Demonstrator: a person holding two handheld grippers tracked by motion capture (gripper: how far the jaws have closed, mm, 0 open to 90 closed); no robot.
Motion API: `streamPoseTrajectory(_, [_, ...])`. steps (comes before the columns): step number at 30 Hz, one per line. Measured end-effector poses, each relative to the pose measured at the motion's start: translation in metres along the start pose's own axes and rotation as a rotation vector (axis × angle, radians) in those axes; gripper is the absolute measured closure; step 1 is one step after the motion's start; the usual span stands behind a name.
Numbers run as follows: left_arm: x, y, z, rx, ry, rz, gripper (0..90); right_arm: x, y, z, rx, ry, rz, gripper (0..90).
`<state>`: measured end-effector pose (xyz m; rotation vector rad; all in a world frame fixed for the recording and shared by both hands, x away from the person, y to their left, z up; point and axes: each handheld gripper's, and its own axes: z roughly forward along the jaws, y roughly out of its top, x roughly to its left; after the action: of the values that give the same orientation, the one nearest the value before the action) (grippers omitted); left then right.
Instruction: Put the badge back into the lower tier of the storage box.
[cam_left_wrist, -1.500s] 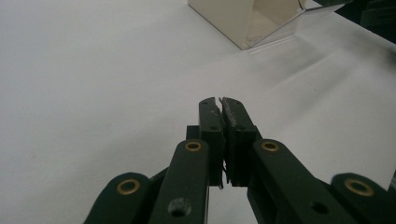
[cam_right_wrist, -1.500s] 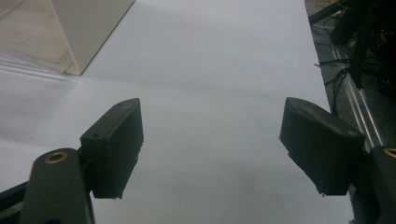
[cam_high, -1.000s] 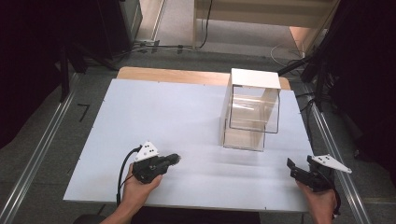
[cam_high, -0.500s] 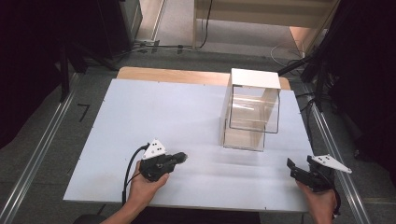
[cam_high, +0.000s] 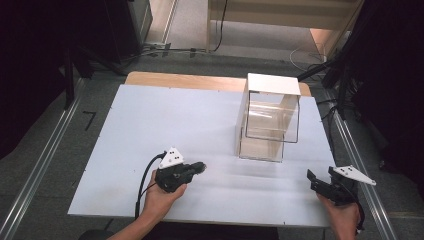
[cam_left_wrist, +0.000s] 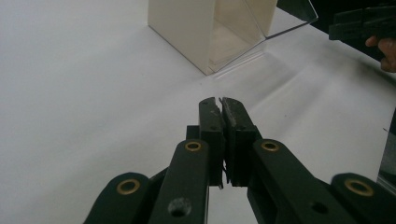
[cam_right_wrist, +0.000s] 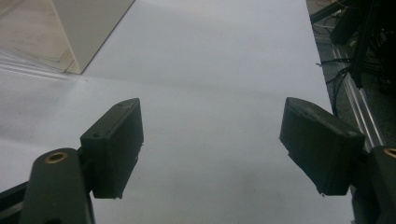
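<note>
At the near edge of the white table (cam_high: 150, 125), two hands come in from the bottom of the high view, each cut off at the forearm. Left hand (cam_high: 159, 199) holds the left gripper (cam_high: 199, 165) low over the board, left of centre, black cable looping back toward the person. In the left gripper view its jaws are pressed together, pads meeting with nothing between them. Right hand (cam_high: 342, 217) holds the right gripper (cam_high: 311, 176) at the near right corner, well apart from the left one. In the right gripper view its jaws stand wide apart over bare white board, nothing between them; their tips point across the board toward the box corner at top left.

Farther out, right of centre, sits a box (cam_high: 270, 117) with a white top and white left wall and clear front panels. It stands on the board, clear of both grippers. The clear panels throw glare, so the inside is hard to read; it looks empty, but that is not certain. In the left gripper view the box (cam_left_wrist: 205, 32) is cut off by the top edge.

Beyond the board, a strip of wooden tabletop (cam_high: 190, 80) shows along the far edge. Past that, floor cables and dark stands, too dim to make out.
</note>
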<state>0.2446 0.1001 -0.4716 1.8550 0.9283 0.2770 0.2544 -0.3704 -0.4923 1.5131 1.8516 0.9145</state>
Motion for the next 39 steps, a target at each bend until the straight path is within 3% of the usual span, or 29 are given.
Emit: streamPoseTrajectory(39, [-0.019, 0.018, 0.029, -0.003, -0.055, 0.032, 88.6, 0.000, 0.000, 0.000, -0.003, 0.001, -0.005, 19.5])
